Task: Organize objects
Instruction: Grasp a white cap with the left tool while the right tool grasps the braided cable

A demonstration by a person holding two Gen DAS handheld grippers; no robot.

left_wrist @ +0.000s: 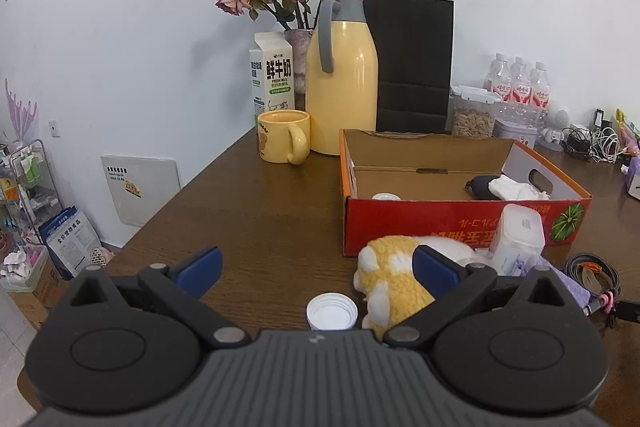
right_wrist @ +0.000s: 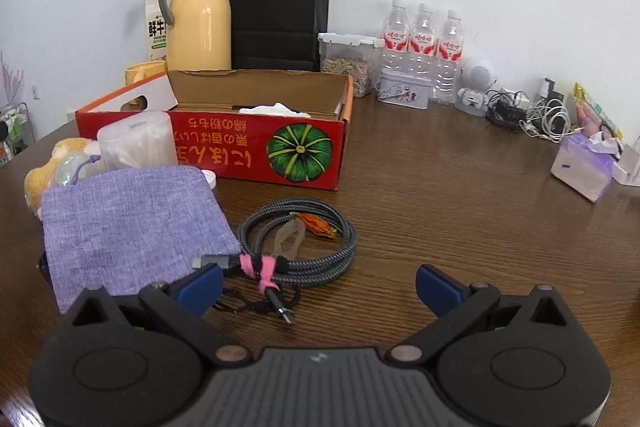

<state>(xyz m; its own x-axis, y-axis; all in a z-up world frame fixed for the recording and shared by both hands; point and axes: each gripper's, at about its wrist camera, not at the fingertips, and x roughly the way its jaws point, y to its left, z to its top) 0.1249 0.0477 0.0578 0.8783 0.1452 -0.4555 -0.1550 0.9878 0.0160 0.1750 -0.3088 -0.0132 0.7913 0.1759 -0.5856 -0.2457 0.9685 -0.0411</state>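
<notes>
Left gripper (left_wrist: 318, 269) spread wide over white cap (left_wrist: 332, 311), plush toy (left_wrist: 390, 277) beside | right gripper (right_wrist: 319, 285) released, empty, near coiled cable (right_wrist: 298, 241) and purple pouch (right_wrist: 132, 223) | red box (right_wrist: 256, 143) behind on tabletop (right_wrist: 460, 207)

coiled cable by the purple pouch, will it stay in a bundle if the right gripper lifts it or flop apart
The coiled cable is bound by a pink tie on one side only, so it would likely stay bundled, though the untied far loops may sag. Its braided jacket looks grippy rather than slick. A free plug end lies loose near the right gripper and would probably dangle.
</notes>
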